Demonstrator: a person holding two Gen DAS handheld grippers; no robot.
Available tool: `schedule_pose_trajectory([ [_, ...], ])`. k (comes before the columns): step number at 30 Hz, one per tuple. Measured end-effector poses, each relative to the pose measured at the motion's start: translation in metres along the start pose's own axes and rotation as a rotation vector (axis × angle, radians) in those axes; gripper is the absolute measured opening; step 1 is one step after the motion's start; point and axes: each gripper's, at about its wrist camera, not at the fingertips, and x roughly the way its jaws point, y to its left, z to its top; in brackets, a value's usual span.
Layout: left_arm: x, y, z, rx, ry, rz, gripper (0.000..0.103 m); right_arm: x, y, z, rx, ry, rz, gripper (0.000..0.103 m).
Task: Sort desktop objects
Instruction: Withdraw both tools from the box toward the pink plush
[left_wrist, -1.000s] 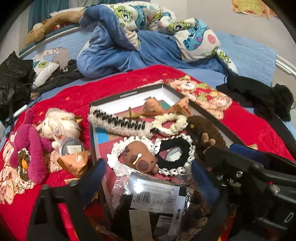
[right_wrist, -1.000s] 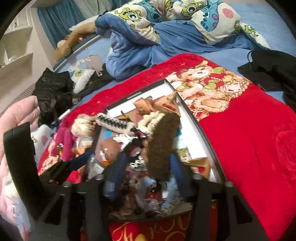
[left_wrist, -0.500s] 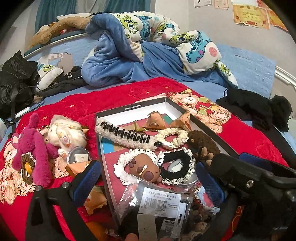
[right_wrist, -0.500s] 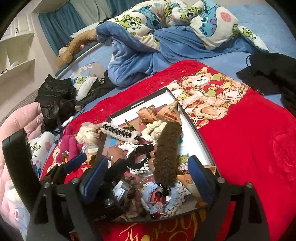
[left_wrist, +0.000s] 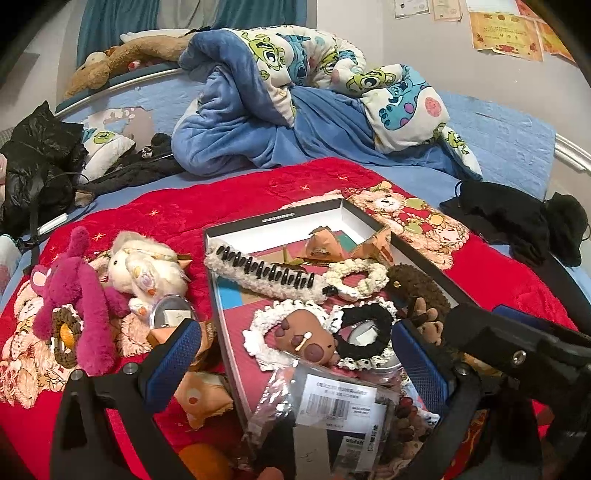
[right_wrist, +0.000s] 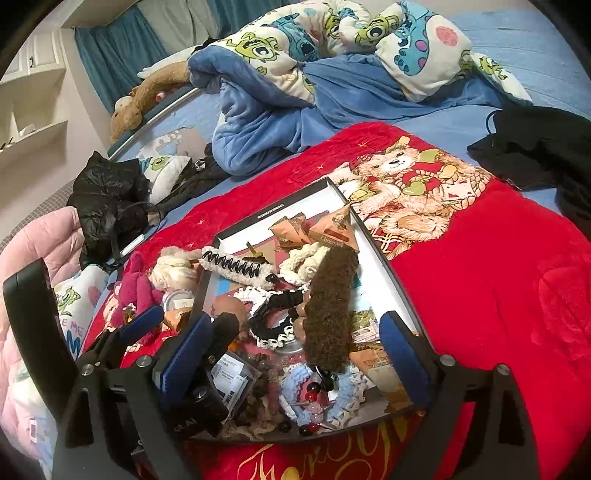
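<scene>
Right wrist view: right gripper (right_wrist: 295, 350) fingers wide, just opened, pressing nothing; brown fuzzy hair clip (right_wrist: 330, 306) lies between them in black box (right_wrist: 384, 258). Left gripper (left_wrist: 295, 354) fingers wide over clear packet (left_wrist: 328, 402) at 6 o'clock, holding nothing. Farther, 10 o'clock: magenta plush (left_wrist: 74, 295) on red blanket (left_wrist: 184, 210).

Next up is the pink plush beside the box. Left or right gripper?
Left, probably. The left gripper is open and empty, and the pink plush lies just beyond its left finger. The right gripper sits over the box, its jaws just opened around the brown plush.
</scene>
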Motion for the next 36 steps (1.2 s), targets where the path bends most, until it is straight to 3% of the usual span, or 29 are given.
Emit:
schedule_pose_trajectory([
  [9, -0.013, 0.022, -0.001, 0.001, -0.008, 0.046, 0.103, -0.004, 0.014, 0.002, 0.008, -0.021, 0.047, 0.093],
  [12, -0.021, 0.038, -0.003, -0.005, -0.016, 0.072, 0.103, -0.008, 0.024, 0.003, 0.005, -0.041, 0.095, 0.1],
  [27, -0.088, 0.167, -0.024, -0.11, -0.039, 0.233, 0.103, 0.003, 0.11, -0.009, -0.079, -0.08, 0.223, 0.103],
  [36, -0.097, 0.22, -0.031, -0.175, -0.037, 0.304, 0.103, 0.025, 0.16, -0.027, -0.151, -0.058, 0.243, 0.103],
])
